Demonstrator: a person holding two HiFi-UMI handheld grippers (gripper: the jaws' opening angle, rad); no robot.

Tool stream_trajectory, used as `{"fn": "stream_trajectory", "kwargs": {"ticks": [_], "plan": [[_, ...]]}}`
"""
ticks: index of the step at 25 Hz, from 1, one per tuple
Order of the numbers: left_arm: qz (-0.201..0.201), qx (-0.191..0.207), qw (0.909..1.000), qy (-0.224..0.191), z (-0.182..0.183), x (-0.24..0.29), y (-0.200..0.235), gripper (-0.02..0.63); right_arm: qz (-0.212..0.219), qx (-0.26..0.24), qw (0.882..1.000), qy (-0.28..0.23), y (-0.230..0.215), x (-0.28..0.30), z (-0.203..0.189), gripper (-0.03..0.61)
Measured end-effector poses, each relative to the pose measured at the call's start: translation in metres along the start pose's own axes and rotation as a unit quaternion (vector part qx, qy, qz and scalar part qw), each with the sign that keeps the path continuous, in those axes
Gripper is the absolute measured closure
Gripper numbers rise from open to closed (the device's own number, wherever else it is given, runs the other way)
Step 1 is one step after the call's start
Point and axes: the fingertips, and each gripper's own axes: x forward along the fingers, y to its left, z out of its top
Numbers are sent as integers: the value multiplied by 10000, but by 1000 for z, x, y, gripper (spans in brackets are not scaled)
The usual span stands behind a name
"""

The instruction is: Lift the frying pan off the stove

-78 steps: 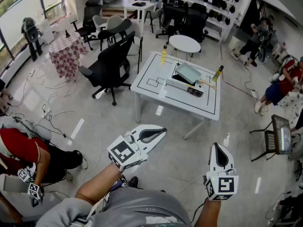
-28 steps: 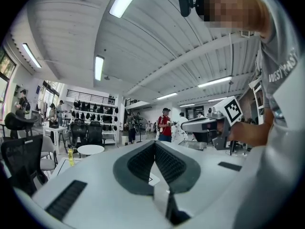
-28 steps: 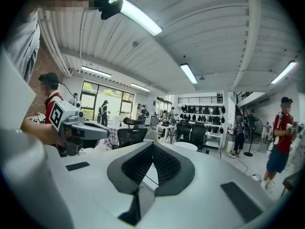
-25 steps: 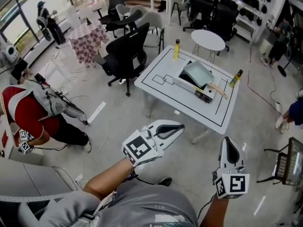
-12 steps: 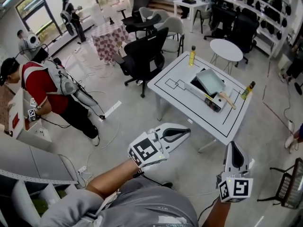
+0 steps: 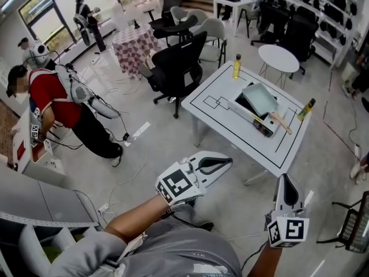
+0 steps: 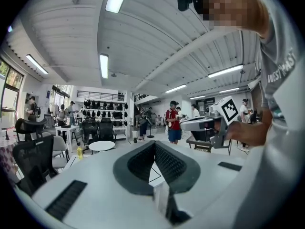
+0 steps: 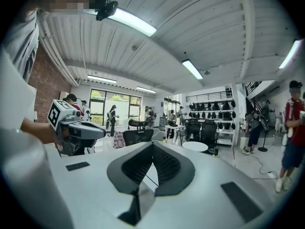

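The frying pan, a square grey pan with a wooden handle, sits on a flat stove on the white table some way ahead of me. My left gripper is held over the floor short of the table, shut and empty. The right gripper is also shut and empty, low at the right. In the left gripper view the jaws meet at their tips, as they do in the right gripper view.
A yellow bottle and a dark bottle stand on the table's far edges. A black office chair and a round white table stand near it. A person in red bends over at left, with cables on the floor.
The head view has swung and the table with the pan has come somewhat nearer. Both grippers stay shut and low. The person in red has bent further over.
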Motion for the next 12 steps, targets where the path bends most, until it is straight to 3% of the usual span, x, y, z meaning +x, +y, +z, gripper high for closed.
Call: {"fn": "stream_trajectory", "kwargs": {"ticks": [12], "plan": [[-676,-47,9966,-460,14,25,58,617,-718,-221,9969,215,4,39,24,566]]}}
